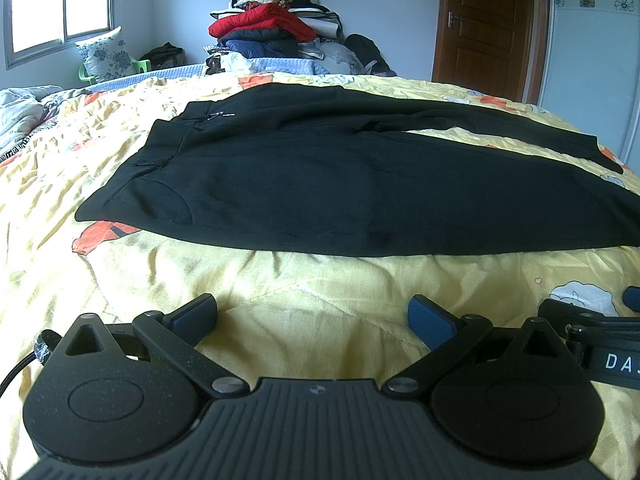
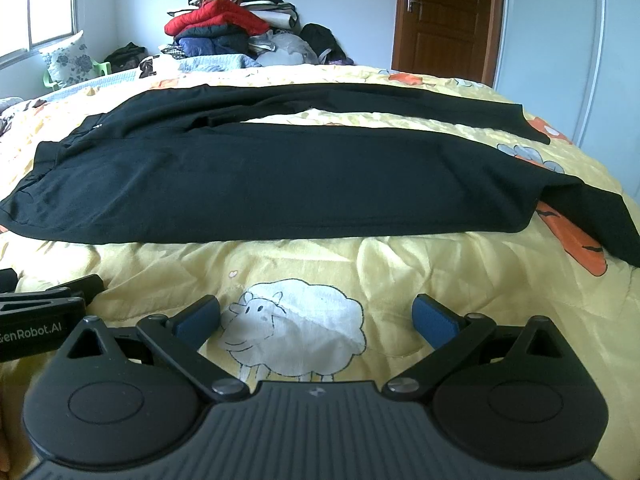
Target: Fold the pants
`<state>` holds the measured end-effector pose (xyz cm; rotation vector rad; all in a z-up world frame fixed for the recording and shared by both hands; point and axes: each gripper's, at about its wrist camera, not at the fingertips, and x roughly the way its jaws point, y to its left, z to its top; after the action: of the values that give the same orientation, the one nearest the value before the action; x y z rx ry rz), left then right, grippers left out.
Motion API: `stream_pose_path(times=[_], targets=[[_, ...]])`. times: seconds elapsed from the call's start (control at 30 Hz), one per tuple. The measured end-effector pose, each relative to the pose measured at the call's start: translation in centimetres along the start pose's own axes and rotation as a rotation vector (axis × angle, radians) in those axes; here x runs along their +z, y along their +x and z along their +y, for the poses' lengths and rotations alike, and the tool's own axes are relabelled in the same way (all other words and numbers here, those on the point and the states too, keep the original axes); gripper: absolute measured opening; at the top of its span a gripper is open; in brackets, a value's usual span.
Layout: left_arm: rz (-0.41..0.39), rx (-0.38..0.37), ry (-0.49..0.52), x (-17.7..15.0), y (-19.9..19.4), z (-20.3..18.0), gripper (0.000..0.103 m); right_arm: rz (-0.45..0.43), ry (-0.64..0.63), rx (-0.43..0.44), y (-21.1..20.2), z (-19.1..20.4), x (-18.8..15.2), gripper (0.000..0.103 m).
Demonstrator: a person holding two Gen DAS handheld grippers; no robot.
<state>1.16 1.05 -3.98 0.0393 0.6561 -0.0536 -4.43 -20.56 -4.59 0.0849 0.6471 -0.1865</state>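
- The pants are laid flat on the yellow quilt, ahead of both grippers and apart from them; a strip of bare quilt is seen between the fingertips and the near edge of the cloth.
- The long axis of the pants is set across the line of sight: the waistband is at the left, the leg ends at the right. The two legs are spread in a narrow V, with quilt visible between them toward the hems.
- The near leg's hem is seen in the right wrist view, with the cloth turned under or creased just before it.
- The left gripper is held wide open, nothing between its blue pads; it faces the waist half of the garment.
- The right gripper is likewise spread wide and empty, positioned over a sheep print on the quilt; it faces the leg half.
- The two grippers are side by side, near each other.
- Judgement: no fold is yet made. The waistband is nearer the left gripper, the hems nearer the right. A lengthwise fold, one leg onto the other, is likely called for first, so the near long edge would be taken at two points and carried away from the grippers.
- Risk judged: the creased hem may bunch if not smoothed.
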Motion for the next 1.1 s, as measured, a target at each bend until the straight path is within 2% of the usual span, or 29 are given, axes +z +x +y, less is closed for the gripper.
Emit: stream_pose_path(times=[0.77, 0.87, 0.97, 1.1], targets=[[0.002, -0.015, 0.003, 0.0, 0.0, 0.0, 0.103, 0.006, -0.004, 0.011, 0.1, 0.1, 0.1, 0.103], [0.004, -0.032, 0.0, 0.3, 0.0, 0.1, 0.101, 0.023, -0.062, 0.053, 0.2, 0.5, 0.3, 0.103], [-0.01, -0.048, -0.058, 0.9, -0.5, 0.9, 0.098, 0.043, -0.177, 0.131, -0.1, 1.0, 1.6, 0.103], [-0.041, -0.074, -0.193, 2.4, -1.5, 3.1, 0.098, -0.073, -0.311, 0.161, -1.8, 2.3, 4.7, 0.103]])
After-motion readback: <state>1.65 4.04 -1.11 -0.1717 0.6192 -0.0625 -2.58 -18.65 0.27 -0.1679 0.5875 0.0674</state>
